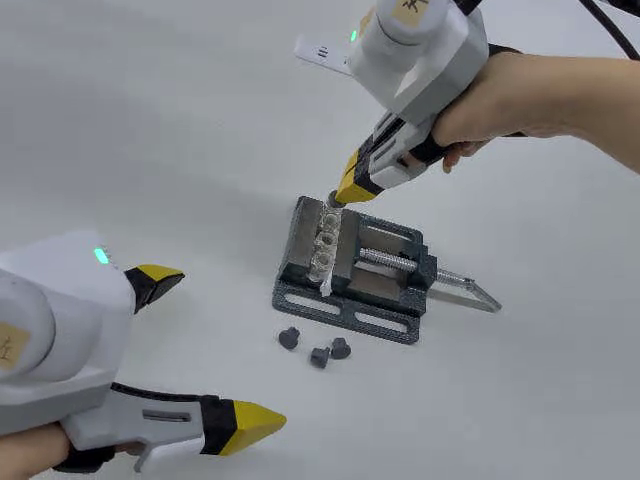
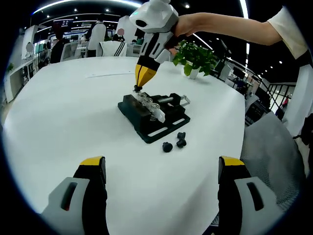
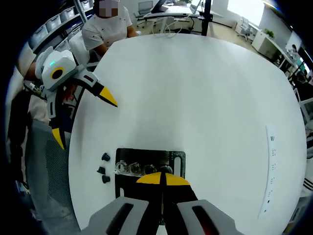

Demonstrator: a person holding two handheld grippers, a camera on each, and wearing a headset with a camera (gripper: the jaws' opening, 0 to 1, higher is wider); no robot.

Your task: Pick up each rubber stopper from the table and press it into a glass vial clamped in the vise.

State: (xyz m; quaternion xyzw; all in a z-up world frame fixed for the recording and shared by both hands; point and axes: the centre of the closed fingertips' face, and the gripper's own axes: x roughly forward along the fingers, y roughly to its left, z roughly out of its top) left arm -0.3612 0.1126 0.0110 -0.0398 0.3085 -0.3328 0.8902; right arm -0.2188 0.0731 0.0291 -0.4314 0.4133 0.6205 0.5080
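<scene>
**Head view.** We see the right gripper [image 1: 345, 195] clenched on a dark stopper [image 1: 333, 200] at the end vial [image 1: 330, 218] of the row clamped in the vise [image 1: 392, 292]. Three loose stoppers [image 1: 320, 357] lie on the table [image 1: 150, 150] just beside the vise.

**Left gripper view.** The left gripper [image 2: 161, 164] hangs released, jaws wide, well apart from the vise.

**Right gripper view.** The closed jaws meet over that end vial.

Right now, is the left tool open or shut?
Open. The left tool has its two yellow-tipped jaws wide apart in the left gripper view, with bare table between them.
</scene>
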